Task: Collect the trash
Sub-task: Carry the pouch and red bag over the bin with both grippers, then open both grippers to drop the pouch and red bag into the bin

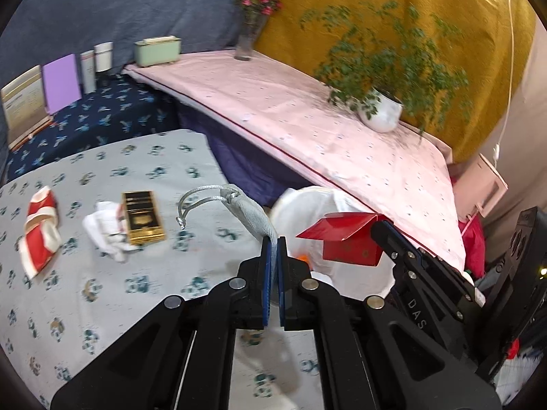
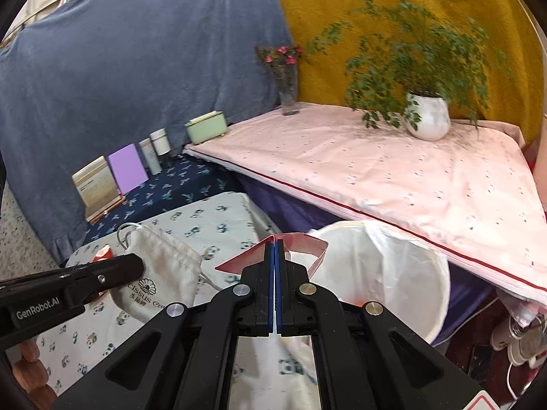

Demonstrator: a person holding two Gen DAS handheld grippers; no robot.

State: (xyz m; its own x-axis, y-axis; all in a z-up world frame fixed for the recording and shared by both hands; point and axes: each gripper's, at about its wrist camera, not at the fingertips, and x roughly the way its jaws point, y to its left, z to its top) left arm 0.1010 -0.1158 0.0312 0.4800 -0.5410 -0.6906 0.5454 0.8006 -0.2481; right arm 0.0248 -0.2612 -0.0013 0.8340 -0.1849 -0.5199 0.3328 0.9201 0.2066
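Observation:
My left gripper [image 1: 274, 239] is shut on a grey drawstring pouch [image 1: 251, 217], held above the panda-print table; the pouch also shows in the right wrist view [image 2: 164, 273]. My right gripper [image 2: 275, 244] is shut on a flap of a red cardboard box [image 2: 301, 244], held just over the near rim of the white-lined trash bin [image 2: 393, 273]. The left wrist view shows the box [image 1: 345, 239] above the bin [image 1: 307, 205]. On the table lie a black-and-gold box [image 1: 143, 217], crumpled white tissue [image 1: 106, 230] and a red-and-white wrapper [image 1: 39, 229].
A pink-covered raised surface [image 2: 393, 177] holds a potted plant [image 2: 427, 116], a flower vase [image 2: 287, 92] and a green box [image 2: 207, 126]. Cartons and bottles [image 2: 126, 167] stand on the dark blue cloth at the back. A power strip [image 2: 519, 338] lies at the lower right.

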